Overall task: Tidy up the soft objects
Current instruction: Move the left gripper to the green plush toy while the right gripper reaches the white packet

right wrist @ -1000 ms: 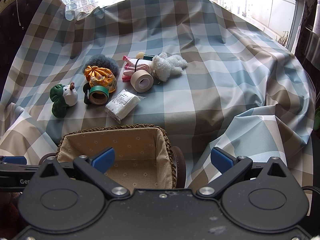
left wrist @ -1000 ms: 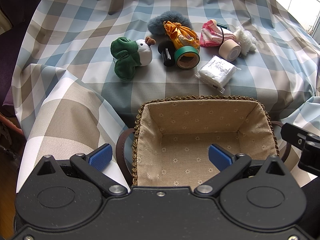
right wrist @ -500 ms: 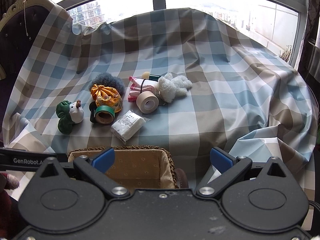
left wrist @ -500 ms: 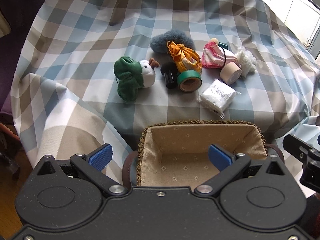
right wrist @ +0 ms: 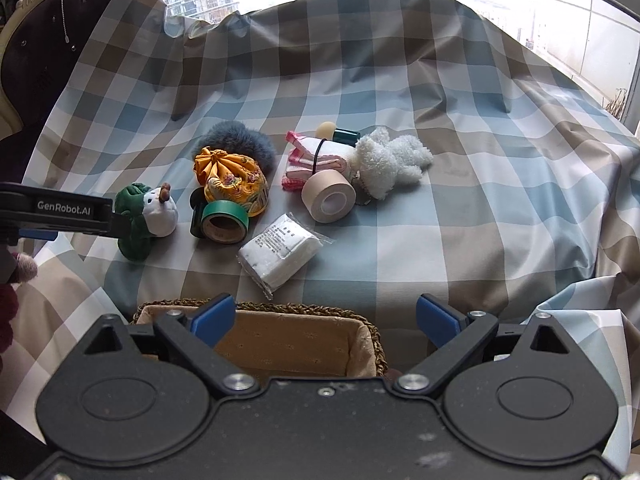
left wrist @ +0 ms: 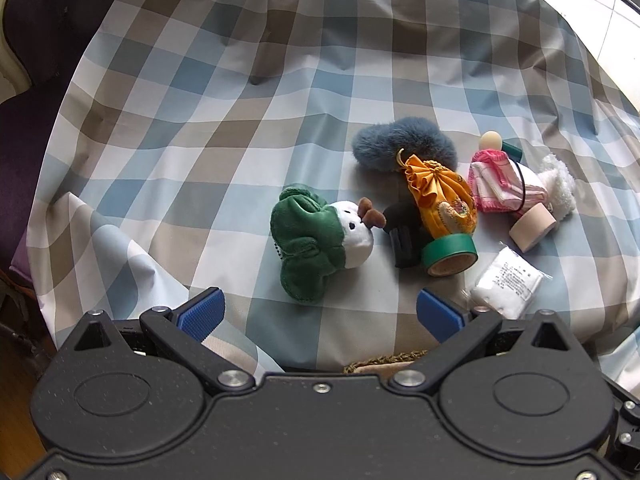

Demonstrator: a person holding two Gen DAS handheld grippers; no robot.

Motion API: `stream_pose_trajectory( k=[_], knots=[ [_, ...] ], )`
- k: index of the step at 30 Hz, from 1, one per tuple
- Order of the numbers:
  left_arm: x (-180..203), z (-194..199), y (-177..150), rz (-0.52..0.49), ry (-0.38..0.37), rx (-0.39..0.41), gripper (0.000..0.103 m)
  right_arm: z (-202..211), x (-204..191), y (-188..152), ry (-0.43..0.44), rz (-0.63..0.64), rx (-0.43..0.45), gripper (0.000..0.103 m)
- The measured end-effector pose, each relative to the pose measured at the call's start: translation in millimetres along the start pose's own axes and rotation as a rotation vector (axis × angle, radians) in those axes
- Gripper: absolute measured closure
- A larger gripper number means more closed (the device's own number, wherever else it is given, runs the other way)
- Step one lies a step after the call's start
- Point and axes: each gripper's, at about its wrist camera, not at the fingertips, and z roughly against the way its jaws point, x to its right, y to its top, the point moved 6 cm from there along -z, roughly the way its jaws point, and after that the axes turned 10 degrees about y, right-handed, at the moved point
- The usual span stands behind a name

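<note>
Soft things lie in a cluster on the checked cloth: a green plush toy (left wrist: pixel 316 240) (right wrist: pixel 146 216), a blue-grey fluffy ball (left wrist: pixel 404 148), an orange pouch (left wrist: pixel 440 200), a pink cloth bundle (right wrist: pixel 316 164) and a white fluffy plush (right wrist: pixel 392 164). The lined woven basket (right wrist: pixel 288 344) sits nearest me; only its rim (left wrist: pixel 380 360) shows in the left wrist view. My left gripper (left wrist: pixel 320 314) hangs open just short of the green plush, holding nothing. My right gripper (right wrist: pixel 326 318) hovers over the basket's far rim, its jaws closing slightly with nothing between them.
Mixed into the cluster are a green tape roll (right wrist: pixel 224 222), a beige tape roll (right wrist: pixel 328 198), a white sealed packet (right wrist: pixel 280 254) and a black object (left wrist: pixel 404 236). The left tool's black housing (right wrist: pixel 56 210) crosses the left edge. A dark chair (left wrist: pixel 40 40) stands at the left.
Both grippers have moved forward from over the basket toward the cluster, so the basket has slid to the bottom of both views. The right jaws have narrowed a little.
</note>
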Motion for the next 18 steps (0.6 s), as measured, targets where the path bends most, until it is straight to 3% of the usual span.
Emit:
stream_pose_trajectory(
  k=[9,18],
  knots=[
    [-6,-42,12,0.008,0.013,-0.055,0.004,-43,-20,13,0.054,0.111,-0.069,0.005],
    [-8,-70,14,0.043,-0.033,-0.098,0.004,-87,-38,21,0.025,0.237,-0.098,0.005]
  ],
)
